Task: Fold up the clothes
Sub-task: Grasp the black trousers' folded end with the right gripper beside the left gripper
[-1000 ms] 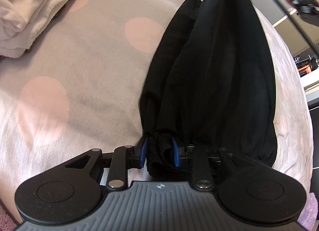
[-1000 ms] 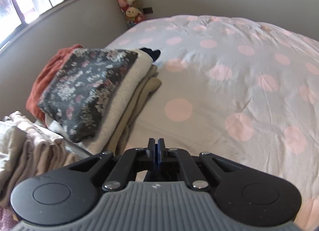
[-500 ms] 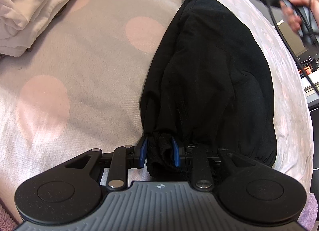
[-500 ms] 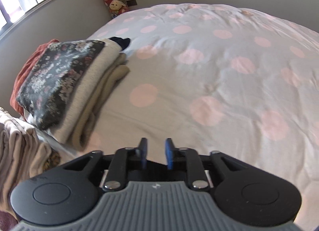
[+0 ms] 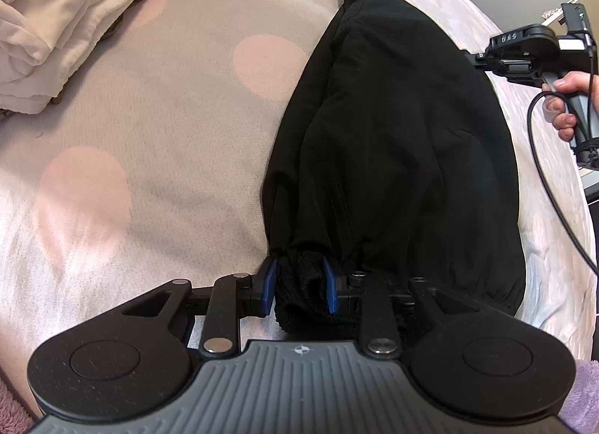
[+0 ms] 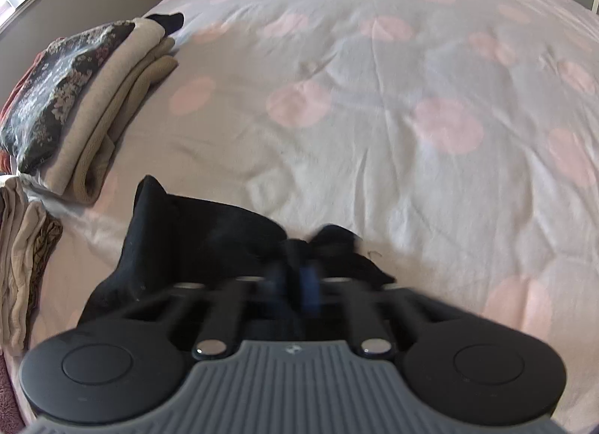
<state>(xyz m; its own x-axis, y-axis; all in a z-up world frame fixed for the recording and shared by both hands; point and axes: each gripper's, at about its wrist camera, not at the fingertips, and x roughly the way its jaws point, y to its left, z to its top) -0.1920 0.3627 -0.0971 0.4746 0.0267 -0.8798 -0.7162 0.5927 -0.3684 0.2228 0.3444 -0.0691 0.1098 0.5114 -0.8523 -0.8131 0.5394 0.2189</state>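
Left wrist view: left gripper (image 5: 299,290) pinching the bunched cuff of the black garment (image 5: 393,134), spread toward the far right on the dotted bedspread (image 5: 149,127). Right gripper (image 6: 295,280) blurred, nearly closed, possibly catching cloth; cannot tell. Risk: uneven tugging dragging the fold askew.

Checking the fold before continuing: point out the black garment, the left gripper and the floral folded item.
black garment (image 5: 393,127), left wrist view, middle panel.
left gripper (image 5: 299,286), left wrist view, between fingers.
floral folded item (image 6: 56,85), right wrist view, top face.
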